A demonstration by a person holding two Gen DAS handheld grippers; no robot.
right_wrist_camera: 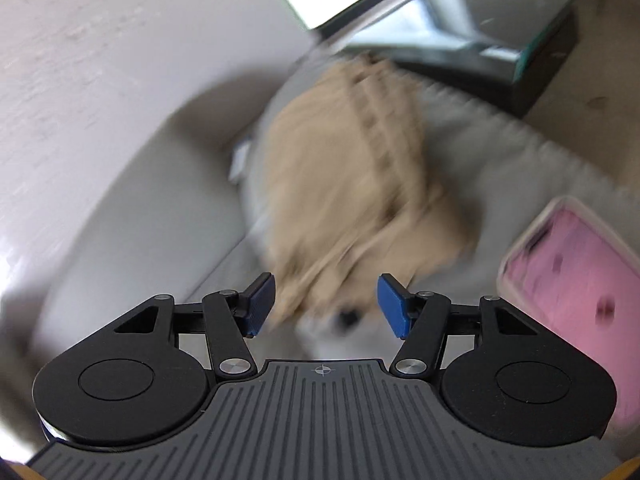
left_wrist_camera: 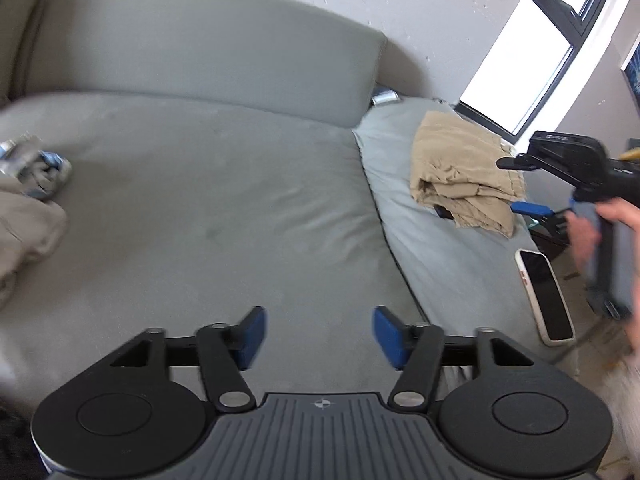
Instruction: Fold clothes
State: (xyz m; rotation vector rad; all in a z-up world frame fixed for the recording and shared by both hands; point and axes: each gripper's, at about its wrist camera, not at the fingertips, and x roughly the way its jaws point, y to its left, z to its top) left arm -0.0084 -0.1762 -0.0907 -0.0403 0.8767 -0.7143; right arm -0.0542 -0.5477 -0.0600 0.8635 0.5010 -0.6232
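A folded tan garment [left_wrist_camera: 464, 168] lies on the grey side cushion [left_wrist_camera: 432, 256] to the right of the sofa seat. My left gripper [left_wrist_camera: 318, 334] hovers open over the bare seat, with nothing between its blue pads. In the right wrist view my right gripper [right_wrist_camera: 326, 304] is open just in front of the tan garment [right_wrist_camera: 352, 184], which is blurred. Its pads do not press on the cloth. From the left wrist view, one of its blue fingertips [left_wrist_camera: 532, 209] shows at the garment's right edge, with a hand [left_wrist_camera: 592, 236] behind it.
A phone [left_wrist_camera: 546, 296] lies screen up on the side cushion near its front edge and looks pink in the right wrist view [right_wrist_camera: 572, 280]. Crumpled beige clothes [left_wrist_camera: 28, 228] and a blue-grey item [left_wrist_camera: 40, 164] sit at the seat's left. A dark glass table [right_wrist_camera: 500, 48] stands beyond.
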